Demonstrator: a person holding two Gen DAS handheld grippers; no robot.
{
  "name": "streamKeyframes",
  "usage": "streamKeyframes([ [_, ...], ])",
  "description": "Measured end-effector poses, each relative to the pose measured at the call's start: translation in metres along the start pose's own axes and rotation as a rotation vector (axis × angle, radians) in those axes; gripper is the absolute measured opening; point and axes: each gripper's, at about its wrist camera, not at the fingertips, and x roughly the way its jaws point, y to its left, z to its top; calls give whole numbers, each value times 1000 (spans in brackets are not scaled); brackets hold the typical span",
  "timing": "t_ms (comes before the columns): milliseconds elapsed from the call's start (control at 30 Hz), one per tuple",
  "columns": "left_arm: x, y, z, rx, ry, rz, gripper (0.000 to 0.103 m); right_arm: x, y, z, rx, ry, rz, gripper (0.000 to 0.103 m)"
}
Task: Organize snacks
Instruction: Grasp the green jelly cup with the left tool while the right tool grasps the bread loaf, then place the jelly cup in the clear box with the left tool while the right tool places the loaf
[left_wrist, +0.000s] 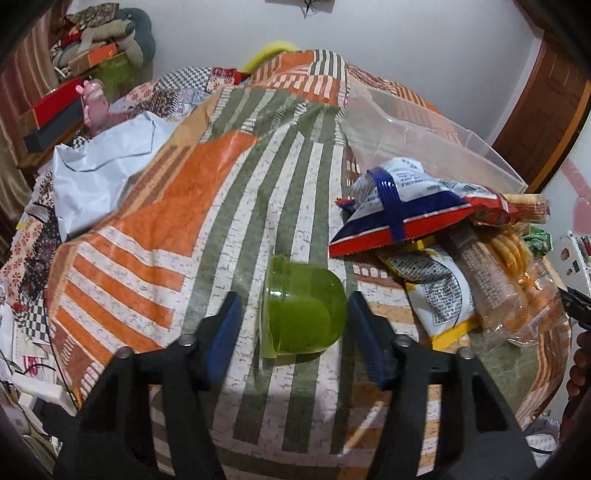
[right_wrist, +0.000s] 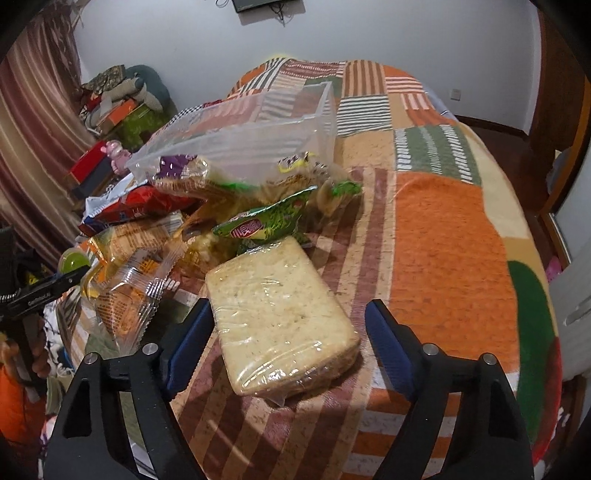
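Near front edge of patchwork bedspread (left_wrist: 207, 192): my left tongs (left_wrist: 293, 317) spread around green jelly cup (left_wrist: 301, 314), not pinching. Right tongs (right_wrist: 288, 332) spread, straddling wrapped cracker block (right_wrist: 280, 317). Clear bin (right_wrist: 258, 133) behind snack pile. Risk: slick cup squirts out; wrap tears.

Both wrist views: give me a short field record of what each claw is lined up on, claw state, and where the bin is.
left claw: open, straddling green jelly cup lying on its side; pads not pressing
right claw: open, around wrapped cracker block; right pad clear
clear bin: behind snack pile
surface: striped patchwork cloth
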Motion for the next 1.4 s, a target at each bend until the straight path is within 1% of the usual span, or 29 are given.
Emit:
streamKeyframes([
  [33, 1, 0, 0, -3, 0, -6, 49, 2, 1, -1, -7, 5, 0, 74],
  [67, 2, 0, 1, -4, -1, -12, 44, 3, 2, -1, -11, 9, 1, 71],
  [167, 2, -3, 1, 5, -5, -7, 42, 3, 3, -1, -22, 6, -7, 67],
  [233, 2, -5, 1, 13, -10, 1, 42, 1, 2, -2, -28, 3, -1, 58],
  [267, 1, -5, 0, 14, -11, 2, 42, 0, 1, -2, -27, 2, 2, 57],
  [467, -9, -9, 0, 16, -25, -15, 41, -9, 2, -5, -37, -26, -6, 54],
  [733, -36, -20, 11, 30, -97, -32, 41, -30, 2, -1, -26, -98, -7, 53],
  [1067, -65, -44, 40, 72, -194, -68, 41, -67, 4, 14, -34, -246, -21, 53],
  [1267, -69, -68, 60, 114, -241, -91, 41, -81, 5, 35, -46, -345, -40, 52],
  [1400, -66, -77, 73, 125, -250, -114, 41, -84, 8, 47, -66, -394, -49, 53],
])
